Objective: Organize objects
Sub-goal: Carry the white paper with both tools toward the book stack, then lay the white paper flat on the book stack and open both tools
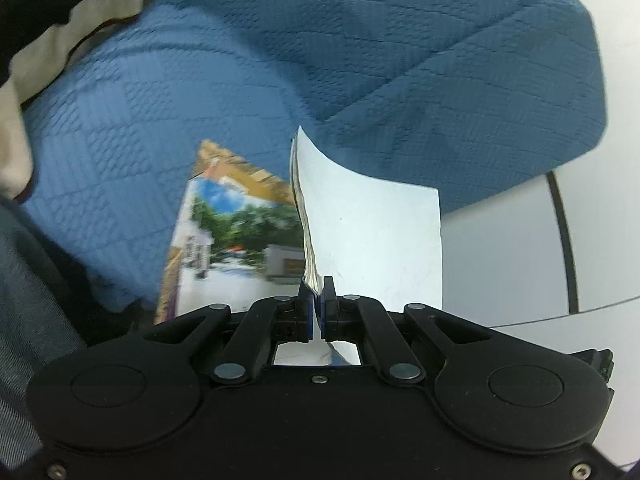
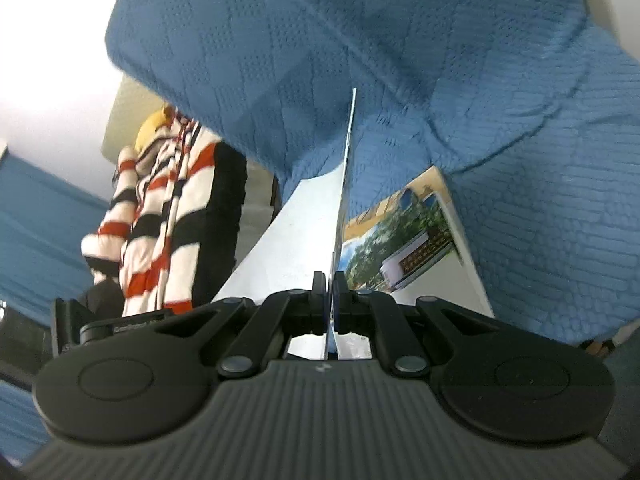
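Two booklets (image 1: 240, 240), blue quilt (image 1: 360, 60) behind

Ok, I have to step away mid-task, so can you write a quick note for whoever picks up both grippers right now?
Left hand-held gripper: shut on the magazine, near its page edges.
Right hand-held gripper: shut on the same magazine, seen edge-on.
The magazine hangs open between the two, photo cover facing down over the blue quilted blanket. A striped plush toy lies beside the blanket.
Done: magazine picked up.
Left: setting it down in its place; the spot is not in view.
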{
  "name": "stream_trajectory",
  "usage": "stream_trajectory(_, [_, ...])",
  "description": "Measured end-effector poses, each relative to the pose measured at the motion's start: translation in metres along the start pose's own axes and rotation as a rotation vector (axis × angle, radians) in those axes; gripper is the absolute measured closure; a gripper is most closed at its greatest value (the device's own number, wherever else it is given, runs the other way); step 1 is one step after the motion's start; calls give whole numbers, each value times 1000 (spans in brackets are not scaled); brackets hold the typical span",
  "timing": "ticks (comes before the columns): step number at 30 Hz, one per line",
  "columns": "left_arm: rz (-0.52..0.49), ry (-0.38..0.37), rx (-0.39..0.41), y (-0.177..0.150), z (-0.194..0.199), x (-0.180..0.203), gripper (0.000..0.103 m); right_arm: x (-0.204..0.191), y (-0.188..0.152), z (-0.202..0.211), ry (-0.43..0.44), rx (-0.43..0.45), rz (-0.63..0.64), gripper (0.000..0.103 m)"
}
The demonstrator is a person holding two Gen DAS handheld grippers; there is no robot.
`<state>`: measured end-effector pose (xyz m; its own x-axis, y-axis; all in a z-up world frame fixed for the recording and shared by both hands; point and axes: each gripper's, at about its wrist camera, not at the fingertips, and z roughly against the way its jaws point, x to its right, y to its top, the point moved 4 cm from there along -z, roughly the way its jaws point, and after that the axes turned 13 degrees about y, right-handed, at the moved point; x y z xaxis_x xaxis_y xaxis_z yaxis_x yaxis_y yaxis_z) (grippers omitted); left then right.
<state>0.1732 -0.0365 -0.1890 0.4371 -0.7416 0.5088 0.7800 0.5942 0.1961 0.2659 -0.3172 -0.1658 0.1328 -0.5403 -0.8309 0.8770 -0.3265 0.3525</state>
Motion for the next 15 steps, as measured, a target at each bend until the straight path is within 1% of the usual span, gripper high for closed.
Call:
stream_trajectory(3, [2,27,-9,-4,-10,-13,100,7,-4,-13,-44,-28,33,97])
stream_trajectory(5, [-11,56,-16,-8,-18,-19,100,17,-10,-24,-43,-45,10,97])
stream_trajectory(8, [-28,84,-40,-17,-32,-26,99,35,-19,-33,-68,-64,-13,97])
stream_trajectory(11, [-42,92,-86,-28,-44,-29,99,52,-28,-35,-97,-72,-34,97])
stream_trajectory(15, [-64,117,-124,-43,-60,-30,99,71,-39,-34,-122,-74,-65,97])
